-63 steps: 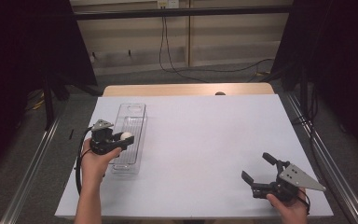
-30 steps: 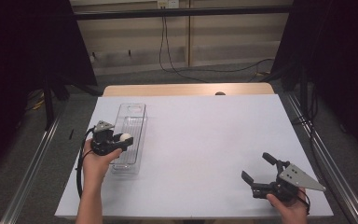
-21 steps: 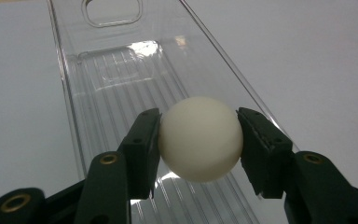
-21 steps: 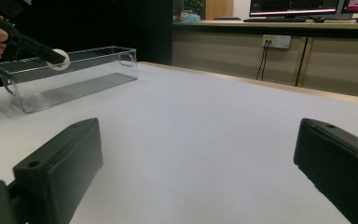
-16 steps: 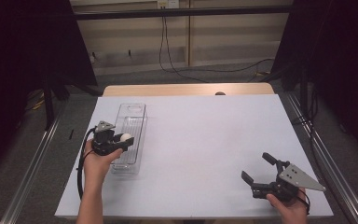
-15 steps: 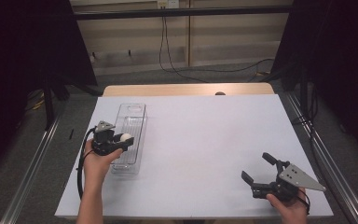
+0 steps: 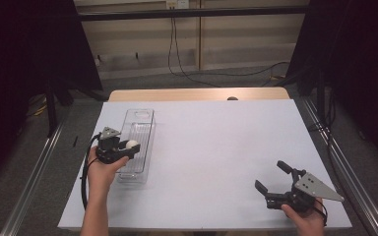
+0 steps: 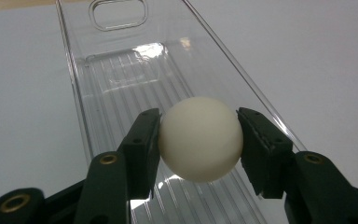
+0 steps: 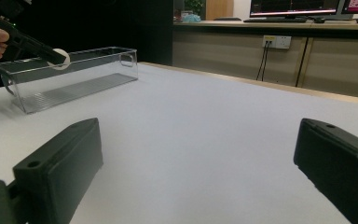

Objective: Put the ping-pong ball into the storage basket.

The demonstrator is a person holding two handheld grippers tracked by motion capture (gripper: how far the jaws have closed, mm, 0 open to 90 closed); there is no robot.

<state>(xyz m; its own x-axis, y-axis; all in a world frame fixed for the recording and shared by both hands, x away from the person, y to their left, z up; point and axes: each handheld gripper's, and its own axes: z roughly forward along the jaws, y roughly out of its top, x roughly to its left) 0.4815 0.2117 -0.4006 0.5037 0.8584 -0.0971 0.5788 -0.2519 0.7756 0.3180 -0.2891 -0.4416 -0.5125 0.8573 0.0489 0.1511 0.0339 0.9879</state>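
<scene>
A white worktop (image 7: 216,147) with a wooden far edge (image 7: 197,94) stands on grey carpet (image 7: 216,78). Behind it runs a beige panelled wall (image 7: 236,44) bearing a socket (image 7: 176,4), from which black cables (image 7: 177,54) trail to the floor. Dark curtains (image 7: 24,59) flank both sides; metal rails (image 7: 34,182) border the worktop.

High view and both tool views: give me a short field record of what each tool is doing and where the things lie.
left tool: shut on the white ball, one pad on each side
ball position: held over the clear plastic tray, at about the height of its rim
tray: long, ribbed floor, lying at the left of the white table; nothing else seen in it
right tool: jaws wide apart, nothing between them, low over the table's near right corner
distance between tools: far apart, on opposite sides of the table
</scene>
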